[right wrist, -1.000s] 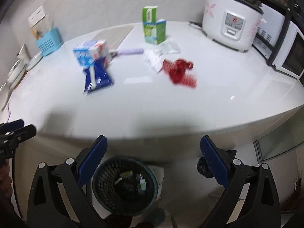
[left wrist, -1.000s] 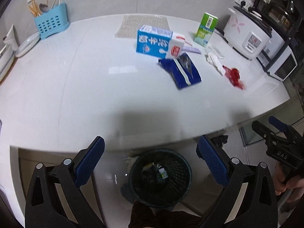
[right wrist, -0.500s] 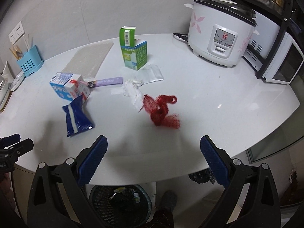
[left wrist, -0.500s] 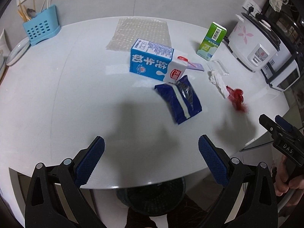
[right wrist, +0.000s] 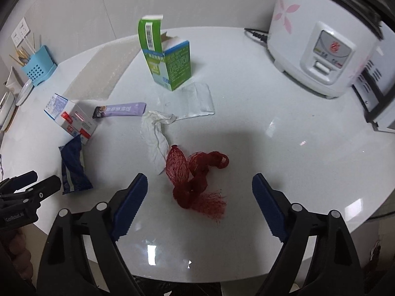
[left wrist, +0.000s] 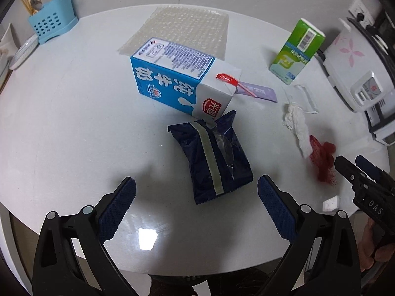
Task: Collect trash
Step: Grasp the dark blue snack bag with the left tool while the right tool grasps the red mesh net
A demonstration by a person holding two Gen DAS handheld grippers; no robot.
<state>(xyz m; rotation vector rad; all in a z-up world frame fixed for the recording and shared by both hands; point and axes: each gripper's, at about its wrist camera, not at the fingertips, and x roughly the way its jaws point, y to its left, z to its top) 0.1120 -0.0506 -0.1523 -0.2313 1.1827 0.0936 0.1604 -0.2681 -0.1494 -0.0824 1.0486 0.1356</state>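
Observation:
Trash lies on the white table (left wrist: 61, 123). My left gripper (left wrist: 195, 185) is open and hangs just short of a dark blue snack wrapper (left wrist: 214, 155), which touches a tipped blue-and-white milk carton (left wrist: 177, 81). My right gripper (right wrist: 199, 178) hovers over a red mesh net (right wrist: 195, 177); its jaws are closing, the net lies between them in the view, and the pads stand clear of it. A crumpled white tissue (right wrist: 155, 138), a purple sachet (right wrist: 121, 109), a clear plastic bag (right wrist: 197, 98) and an opened green box (right wrist: 170, 61) lie beyond. Each gripper shows at the edge of the other's view.
A rice cooker (right wrist: 318, 37) and a dark appliance rack stand at the right. A blue utensil holder (left wrist: 51, 17) and a plate sit far left. A bubble-wrap sheet (left wrist: 182, 29) lies behind the carton. The table's front edge runs under both grippers.
Both grippers moved forward from above the floor bin to over the table; the bin has dropped out of view. The right jaws stand narrower than before.

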